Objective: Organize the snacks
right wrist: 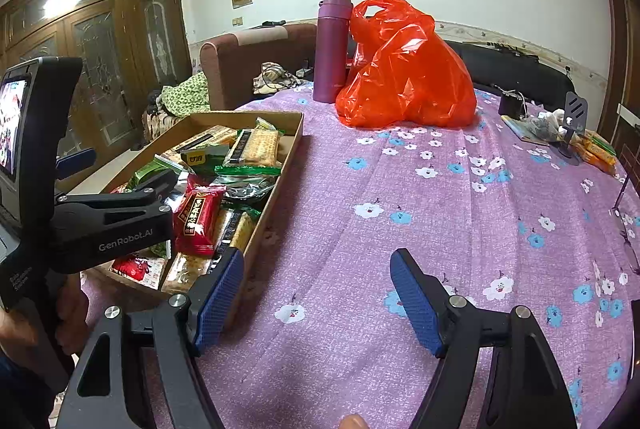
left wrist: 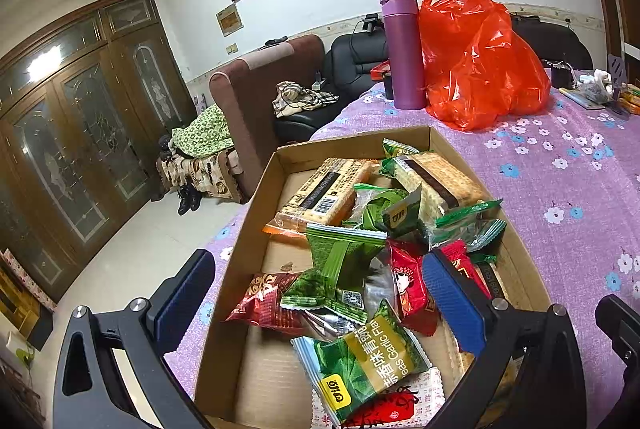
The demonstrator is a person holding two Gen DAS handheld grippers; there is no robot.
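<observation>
Here the left gripper (left wrist: 320, 293) is wide open and holds nothing, hanging over the cardboard box (left wrist: 256, 213). Snack packets (left wrist: 344, 261) lie piled between its blue pads (left wrist: 452, 305). The right gripper (right wrist: 318, 301) is wide open too, over the purple cloth (right wrist: 420, 213), with the box just to its left.

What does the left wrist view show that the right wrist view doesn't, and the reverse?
Left wrist only: the garlic pea packet at the near end of the cardboard box. Right wrist only: the left gripper from outside, open over the box, and a black phone stand at the far right. Both: the box, the purple flask and the orange bag.
</observation>
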